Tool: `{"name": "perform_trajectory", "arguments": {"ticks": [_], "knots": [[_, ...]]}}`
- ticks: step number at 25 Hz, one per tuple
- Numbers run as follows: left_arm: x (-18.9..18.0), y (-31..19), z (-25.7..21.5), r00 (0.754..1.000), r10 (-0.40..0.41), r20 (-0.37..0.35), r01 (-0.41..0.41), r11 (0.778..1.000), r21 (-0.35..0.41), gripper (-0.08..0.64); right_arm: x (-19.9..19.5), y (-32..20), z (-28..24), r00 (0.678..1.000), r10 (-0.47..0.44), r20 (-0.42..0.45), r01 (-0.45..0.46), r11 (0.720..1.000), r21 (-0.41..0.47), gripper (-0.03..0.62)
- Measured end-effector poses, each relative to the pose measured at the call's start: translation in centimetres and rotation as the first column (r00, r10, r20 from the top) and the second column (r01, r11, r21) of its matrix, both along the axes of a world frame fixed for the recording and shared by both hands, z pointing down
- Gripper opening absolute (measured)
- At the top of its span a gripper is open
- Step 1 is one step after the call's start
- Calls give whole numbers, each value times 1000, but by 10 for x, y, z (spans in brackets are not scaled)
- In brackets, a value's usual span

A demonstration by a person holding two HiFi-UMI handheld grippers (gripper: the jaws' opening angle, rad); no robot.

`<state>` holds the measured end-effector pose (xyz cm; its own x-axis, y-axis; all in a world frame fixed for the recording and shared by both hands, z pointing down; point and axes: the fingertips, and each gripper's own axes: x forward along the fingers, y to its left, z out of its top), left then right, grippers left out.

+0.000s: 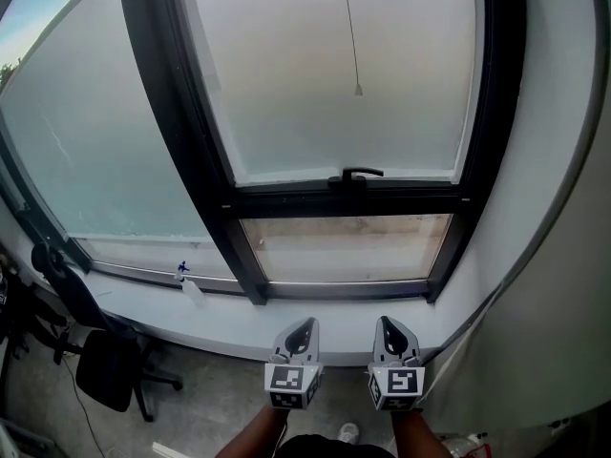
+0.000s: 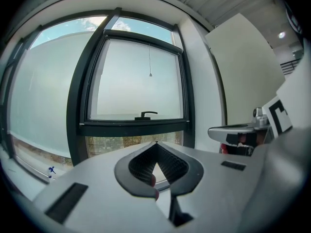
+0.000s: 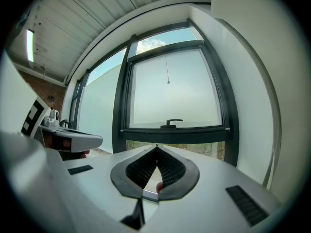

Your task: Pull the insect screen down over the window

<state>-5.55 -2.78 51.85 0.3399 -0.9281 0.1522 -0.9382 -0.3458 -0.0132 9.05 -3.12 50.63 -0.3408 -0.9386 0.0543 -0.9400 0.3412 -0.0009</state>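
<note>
Currently, at far left an office chair (image 1: 105, 365) stands on the floor; the left gripper (image 1: 304, 326) and right gripper (image 1: 389, 324) sit side by side below the sill (image 1: 229, 324), both with jaws pressed together on nothing. The pull cord (image 1: 358, 90) hangs vertically before the window (image 1: 181, 132), its bead high above and ahead of both tips, slightly nearer the right one, well apart. The insect screen is judged rolled up top, not discernible; the window handle (image 1: 355, 173) juts out beneath the bead.
</note>
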Motion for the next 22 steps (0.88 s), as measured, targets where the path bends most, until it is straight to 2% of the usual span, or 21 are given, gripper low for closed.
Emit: {"name": "perform_trajectory", "arguments": {"ticks": [3,7,9,12,15,22], "knots": [[-8,-10,-9,999,-32,-17,32,999,3,0,-6,-14,-7,999,-15,45,16,1000,-8,3],[-19,-25,-4,999,-50,-11,49,999,-14,0,-18,-33,-14,998,-35,45,35,999,9,3],[-21,-37,-12,998,-57,-34,56,998,-8,1,-23,-43,-12,998,-36,46,36,999,3,3],[-22,-59,-11,997,-44,-70,44,999,-10,0,-33,-64,-11,999,-42,31,42,999,3,3],[-30,-83,-12,998,-43,-39,43,999,1,1,-40,-88,-9,999,-35,-12,35,999,3,3],[-41,-136,-10,999,-11,-51,12,1000,24,1,-49,-138,5,998,14,-62,-19,997,-77,3]]}}
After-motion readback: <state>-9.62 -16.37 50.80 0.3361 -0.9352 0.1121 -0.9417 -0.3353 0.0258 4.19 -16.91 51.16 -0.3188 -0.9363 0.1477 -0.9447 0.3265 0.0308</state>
